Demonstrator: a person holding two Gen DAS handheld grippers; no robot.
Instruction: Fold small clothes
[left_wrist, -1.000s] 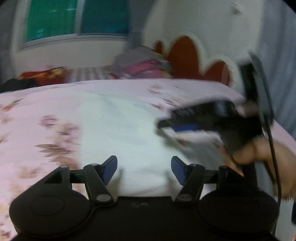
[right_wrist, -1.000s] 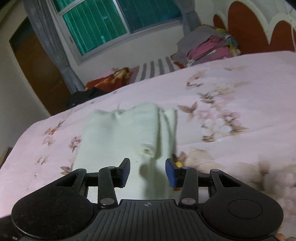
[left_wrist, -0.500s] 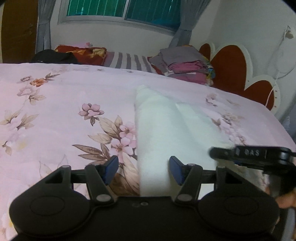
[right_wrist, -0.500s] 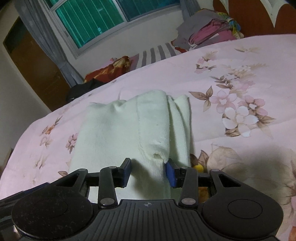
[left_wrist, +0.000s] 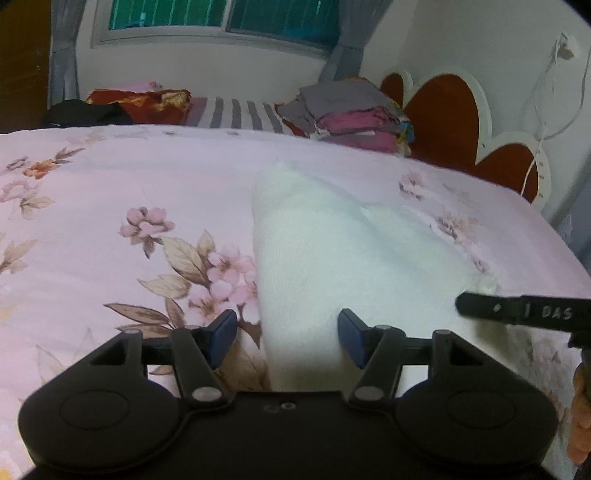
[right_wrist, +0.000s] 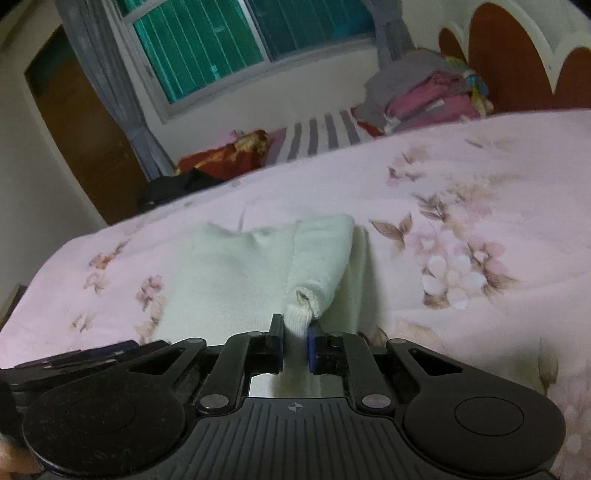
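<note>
Two grippers work one white knit garment (right_wrist: 258, 266) on a floral bedspread (left_wrist: 110, 206): the right gripper (right_wrist: 295, 341), jaws just closed, pinches its near edge; the left gripper (left_wrist: 286, 338) hovers unclenched. At one o'clock beyond, one stack of folded clothes (left_wrist: 351, 114).

Garment (right_wrist: 258, 273): pale cream knit, partly folded lengthwise, lay flat on floral bedspread (right_wrist: 480, 192); cuff end bunched.
</note>
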